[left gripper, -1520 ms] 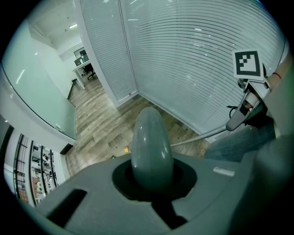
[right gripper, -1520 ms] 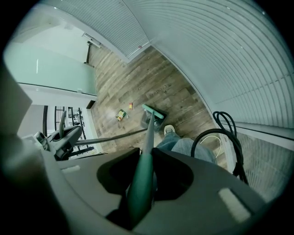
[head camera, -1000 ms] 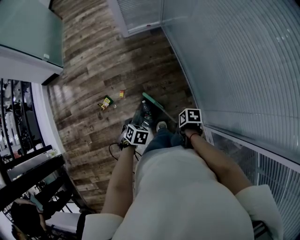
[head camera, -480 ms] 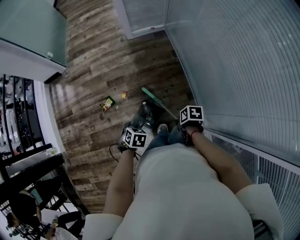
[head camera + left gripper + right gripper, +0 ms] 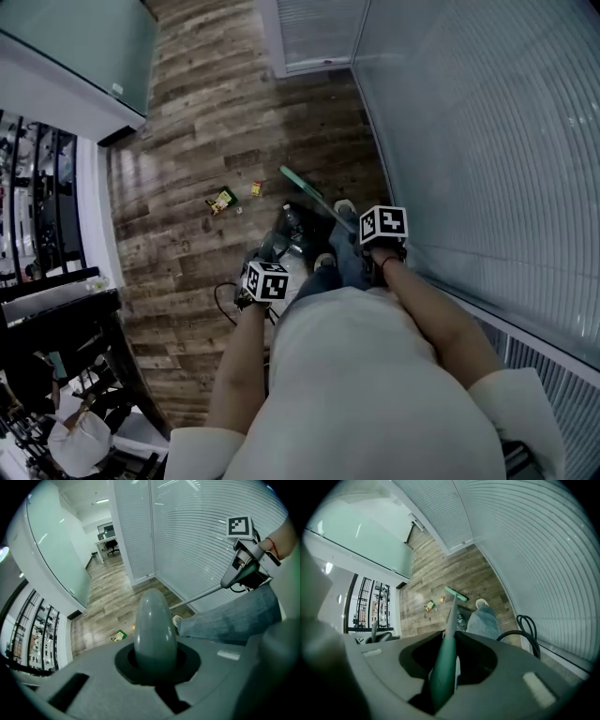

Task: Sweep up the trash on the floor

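A green and yellow wrapper (image 5: 222, 200) and a small orange scrap (image 5: 256, 188) lie on the wood floor. My right gripper (image 5: 382, 225) is shut on the green broom handle (image 5: 444, 660). The broom's pole runs down to its green head (image 5: 305, 192), which rests on the floor to the right of the scrap. My left gripper (image 5: 265, 281) is shut on the grey dustpan handle (image 5: 155, 629). The dark dustpan (image 5: 291, 228) hangs low by my legs. The wrapper (image 5: 119, 636) also shows in the left gripper view, and the wrapper (image 5: 429, 605) shows in the right gripper view.
A glass wall with blinds (image 5: 487, 141) runs along the right. A frosted glass partition (image 5: 75, 47) stands at the far left, with black railings (image 5: 37, 234) below it. My shoe (image 5: 344, 207) is beside the broom head. A black cable (image 5: 525, 625) loops at my right.
The person has stepped forward, one shoe now beside the broom head. Both grippers have moved along with the broom and dustpan, their holds unchanged. The trash has not moved.
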### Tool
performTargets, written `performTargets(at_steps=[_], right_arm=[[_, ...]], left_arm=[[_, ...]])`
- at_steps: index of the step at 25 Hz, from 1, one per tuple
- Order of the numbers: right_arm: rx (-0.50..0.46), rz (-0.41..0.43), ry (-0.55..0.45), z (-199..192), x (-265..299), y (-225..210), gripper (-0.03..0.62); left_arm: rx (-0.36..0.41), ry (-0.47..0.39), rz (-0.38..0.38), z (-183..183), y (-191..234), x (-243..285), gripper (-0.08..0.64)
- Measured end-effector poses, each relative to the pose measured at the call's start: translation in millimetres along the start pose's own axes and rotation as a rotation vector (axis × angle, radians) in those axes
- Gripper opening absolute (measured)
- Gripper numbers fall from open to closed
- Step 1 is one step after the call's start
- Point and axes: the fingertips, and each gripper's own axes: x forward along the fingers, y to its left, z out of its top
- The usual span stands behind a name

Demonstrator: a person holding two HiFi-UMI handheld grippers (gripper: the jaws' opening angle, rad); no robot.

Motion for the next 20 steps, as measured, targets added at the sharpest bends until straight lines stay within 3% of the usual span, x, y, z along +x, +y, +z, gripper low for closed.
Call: performTargets(at_steps=[8,12,20], right_arm=[[-0.056,0.006,0.032,25,8,16,0.098],[-0.103,0.020,0.057,37,16,28,0.098],[-0.298,-0.001,0.112,90,24,60,0.098]], left_arm=[[-0.052,0.030,0.085,-9,29,-6,0.009],[-0.126,0.032,0.124,-15,44,-9,0.009],[-0.294,0.047,0.184,-18,65,-11,0.009]])
